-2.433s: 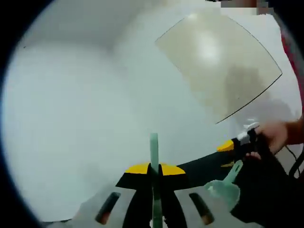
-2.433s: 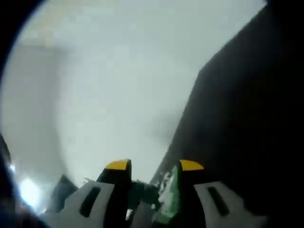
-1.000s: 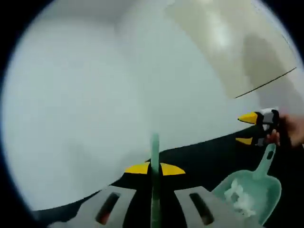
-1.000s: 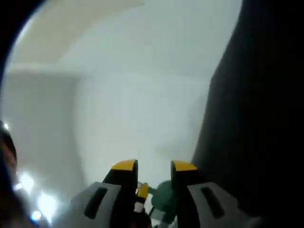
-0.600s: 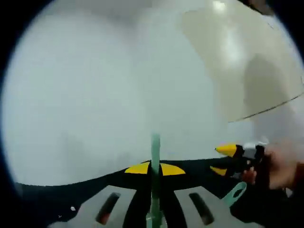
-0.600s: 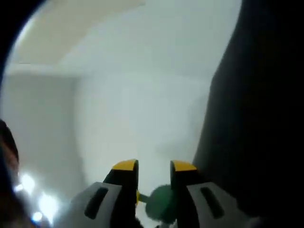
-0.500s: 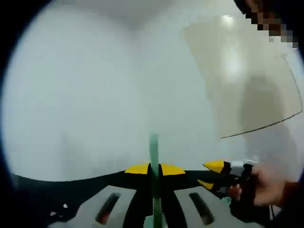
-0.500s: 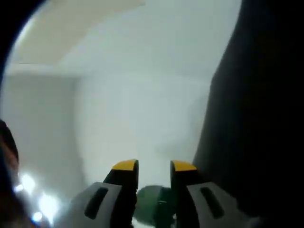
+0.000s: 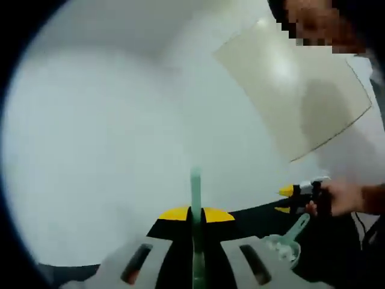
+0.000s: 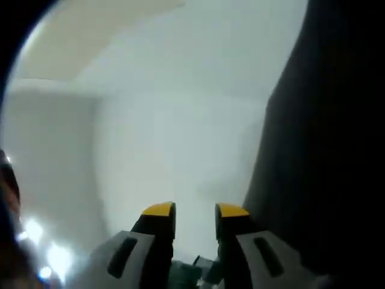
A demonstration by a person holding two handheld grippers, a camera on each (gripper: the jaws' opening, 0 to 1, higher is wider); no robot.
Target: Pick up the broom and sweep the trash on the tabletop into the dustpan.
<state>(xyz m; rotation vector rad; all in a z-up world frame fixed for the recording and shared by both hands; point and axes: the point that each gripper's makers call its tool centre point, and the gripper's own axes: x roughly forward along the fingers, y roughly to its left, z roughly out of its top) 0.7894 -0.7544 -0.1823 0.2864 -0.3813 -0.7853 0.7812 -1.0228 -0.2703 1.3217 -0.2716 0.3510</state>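
Left gripper (image 9: 195, 212): I see my jaws pressed together on the broom handle (image 9: 195, 186), a thin pale-green stick rising between the yellow tips.
Right gripper (image 9: 287, 200): held in a hand (image 9: 343, 197) at right, just above the dustpan (image 9: 287, 242) (white trash inside).
Right gripper, own view (image 10: 194, 211): jaws slightly parted; I cannot tell whether they pinch the blurred green shape (image 10: 195, 271) below.
Tabletop (image 9: 271, 214): black.

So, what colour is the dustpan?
Pale mint green; the dustpan shows best in the left gripper view.
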